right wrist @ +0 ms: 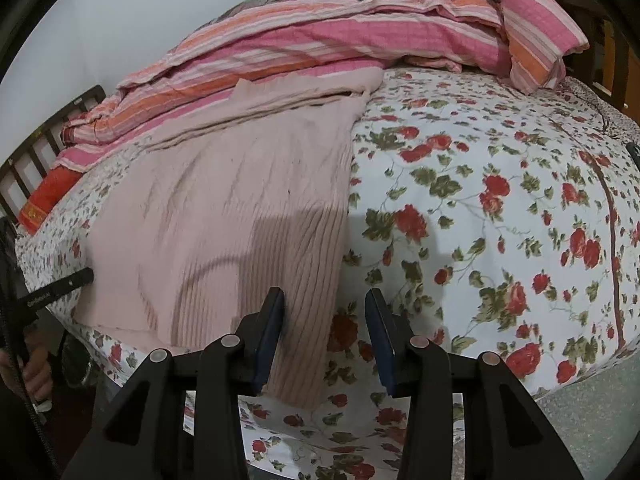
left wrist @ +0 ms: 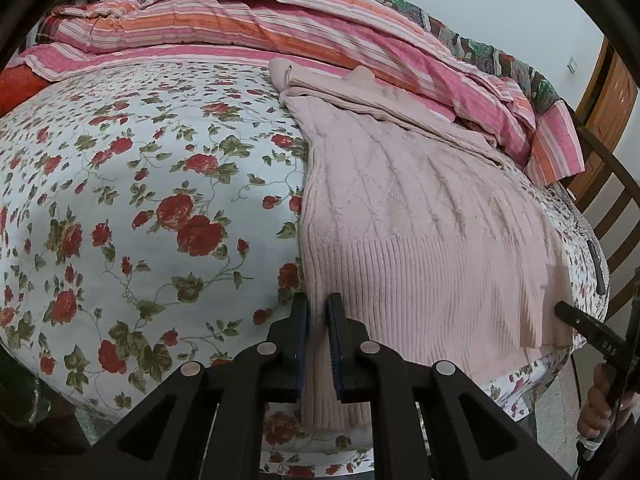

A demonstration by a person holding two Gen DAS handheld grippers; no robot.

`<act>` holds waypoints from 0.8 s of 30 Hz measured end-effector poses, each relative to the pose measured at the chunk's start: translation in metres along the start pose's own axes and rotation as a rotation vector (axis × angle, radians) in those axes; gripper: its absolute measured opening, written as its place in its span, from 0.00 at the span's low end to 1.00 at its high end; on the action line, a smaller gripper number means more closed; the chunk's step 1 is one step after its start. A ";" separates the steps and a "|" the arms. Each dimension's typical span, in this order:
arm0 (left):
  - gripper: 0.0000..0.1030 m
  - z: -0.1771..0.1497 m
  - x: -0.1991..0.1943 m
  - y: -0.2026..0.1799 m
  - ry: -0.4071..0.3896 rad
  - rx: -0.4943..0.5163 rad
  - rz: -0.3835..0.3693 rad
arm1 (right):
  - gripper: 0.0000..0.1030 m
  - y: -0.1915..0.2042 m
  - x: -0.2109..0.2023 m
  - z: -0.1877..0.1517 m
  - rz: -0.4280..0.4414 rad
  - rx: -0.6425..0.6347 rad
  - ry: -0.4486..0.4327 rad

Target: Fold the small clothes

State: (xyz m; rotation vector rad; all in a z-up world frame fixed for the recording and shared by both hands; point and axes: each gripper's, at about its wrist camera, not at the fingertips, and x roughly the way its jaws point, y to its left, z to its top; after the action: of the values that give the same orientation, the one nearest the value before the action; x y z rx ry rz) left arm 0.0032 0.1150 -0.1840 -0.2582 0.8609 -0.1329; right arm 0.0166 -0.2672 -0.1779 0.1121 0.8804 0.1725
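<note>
A pale pink knitted sweater point(left wrist: 420, 216) lies spread on the floral bedsheet point(left wrist: 140, 200), its ribbed hem hanging over the bed's near edge. My left gripper point(left wrist: 317, 312) is shut on the hem's left corner. In the right wrist view the sweater point(right wrist: 240, 208) lies to the left. My right gripper point(right wrist: 324, 312) is open, with the hem's right corner between its fingers point(right wrist: 272, 320). The right gripper also shows at the far right of the left wrist view point(left wrist: 588, 328), and the left gripper at the far left of the right wrist view point(right wrist: 60, 286).
A folded pink and orange striped quilt point(left wrist: 280, 28) is piled along the back of the bed, with a patchwork blanket point(left wrist: 480, 52) behind it. A wooden bed frame point(left wrist: 616, 200) stands at the right. A dark slim object point(left wrist: 596, 264) lies near the bed's right edge.
</note>
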 end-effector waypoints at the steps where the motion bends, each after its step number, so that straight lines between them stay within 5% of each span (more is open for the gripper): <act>1: 0.10 0.000 0.000 0.000 0.000 0.002 0.001 | 0.40 0.001 0.001 -0.001 0.001 0.000 0.003; 10: 0.12 0.000 0.000 0.001 0.002 0.000 -0.004 | 0.40 0.004 0.007 -0.006 0.002 -0.008 0.022; 17: 0.34 -0.012 -0.004 0.012 0.016 -0.001 -0.147 | 0.40 0.003 0.003 -0.013 0.037 -0.033 0.025; 24: 0.36 -0.011 0.003 0.004 0.033 -0.026 -0.232 | 0.40 -0.001 0.005 -0.011 0.121 0.006 0.026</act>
State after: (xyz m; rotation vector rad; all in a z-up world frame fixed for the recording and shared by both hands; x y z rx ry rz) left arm -0.0029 0.1159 -0.1943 -0.3814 0.8637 -0.3432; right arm 0.0109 -0.2667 -0.1891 0.1693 0.9004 0.2848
